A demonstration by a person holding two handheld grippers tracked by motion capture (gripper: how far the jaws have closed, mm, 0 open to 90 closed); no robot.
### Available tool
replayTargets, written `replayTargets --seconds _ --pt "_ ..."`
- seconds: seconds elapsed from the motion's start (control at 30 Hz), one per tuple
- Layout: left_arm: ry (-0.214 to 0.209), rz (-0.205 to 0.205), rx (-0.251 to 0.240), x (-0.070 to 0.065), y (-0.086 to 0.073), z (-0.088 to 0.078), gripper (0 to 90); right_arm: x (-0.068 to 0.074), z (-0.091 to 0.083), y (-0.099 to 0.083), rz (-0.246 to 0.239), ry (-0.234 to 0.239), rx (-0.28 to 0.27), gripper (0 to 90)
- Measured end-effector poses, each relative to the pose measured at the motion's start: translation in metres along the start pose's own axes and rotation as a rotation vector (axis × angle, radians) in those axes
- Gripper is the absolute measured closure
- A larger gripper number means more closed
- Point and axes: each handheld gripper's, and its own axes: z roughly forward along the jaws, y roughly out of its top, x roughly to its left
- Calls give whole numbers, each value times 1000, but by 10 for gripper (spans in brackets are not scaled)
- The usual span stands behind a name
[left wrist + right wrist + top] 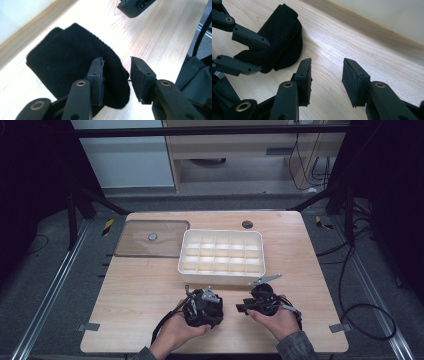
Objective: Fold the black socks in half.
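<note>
A black folded cloth lies flat on the wooden table. My left gripper is down at the cloth's near edge with its jaws apart. One jaw lies over the fabric, the other over bare wood, and neither pad presses on it. In the right gripper view the cloth sits between the left gripper's spread jaws. My right gripper stands open over bare wood beside the cloth, with nothing between its pads. In the high view both hands hold the left gripper and the right gripper close together near the table's front.
A white tray divided into several small compartments stands just beyond the grippers. A clear lid lies flat at the back left of the table. Cables trail on the floor to the right.
</note>
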Motion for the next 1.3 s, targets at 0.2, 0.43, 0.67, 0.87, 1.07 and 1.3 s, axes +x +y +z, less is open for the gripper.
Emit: replayTargets --seconds 0.2,0.43,0.67,0.87,1.07,1.3 --pt "11 1 -14 1 4 -5 564 0 -2 2 1 -3 -2 560" --pt "13 -14 -36 4 6 -10 501 0 -4 4 6 -9 -3 532" --pt "17 -16 -59 5 8 -17 473 1 -5 6 8 -12 -6 493" --pt "98 -34 -100 16 3 -40 350 10 -8 13 -1 -24 -19 400" --pt "182 -94 -131 41 -15 -56 164 23 -11 24 -20 -24 -34 323" --pt "244 -131 -137 67 -54 -66 70 32 -3 32 -16 -6 -22 277"
